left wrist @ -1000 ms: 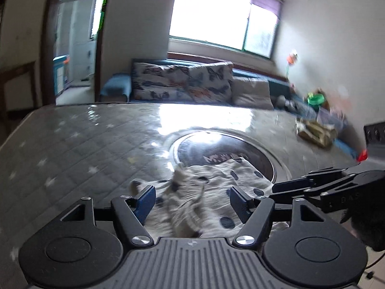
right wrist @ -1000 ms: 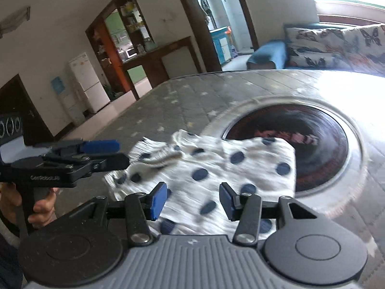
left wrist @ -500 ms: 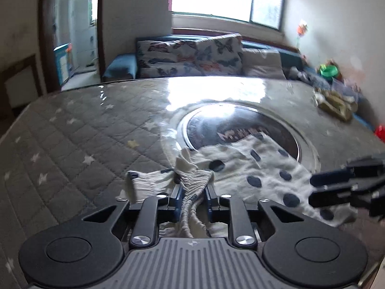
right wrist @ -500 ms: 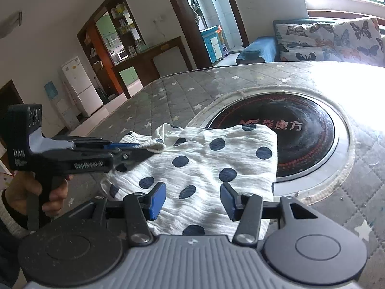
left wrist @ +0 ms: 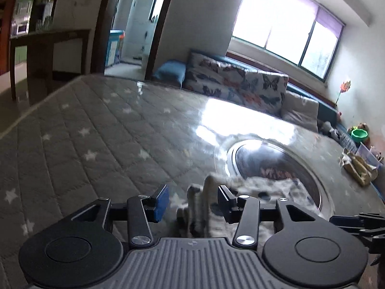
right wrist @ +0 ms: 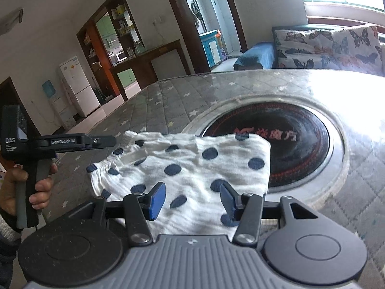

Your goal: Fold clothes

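Observation:
A white garment with navy polka dots (right wrist: 192, 168) lies flat on the grey quilted star-print table cover (right wrist: 168, 96), its right edge over a round dark hotplate (right wrist: 288, 139). In the left wrist view its bunched elastic edge (left wrist: 204, 192) sits between the fingers. My left gripper (left wrist: 192, 200) is open, just above that edge; it also shows in the right wrist view (right wrist: 105, 142) at the garment's far left corner. My right gripper (right wrist: 192, 200) is open and empty, low over the garment's near edge.
A butterfly-print sofa (right wrist: 336, 45) stands beyond the table's far edge. A crumpled yellowish cloth (left wrist: 358, 168) lies at the table's right side. A fridge (right wrist: 77, 84) and dark wooden counter (right wrist: 144, 62) stand far left.
My left gripper, shut on the garment's elastic edge half a second ago, has opened and let it drop. The garment now lies flatter. My right gripper stayed open.

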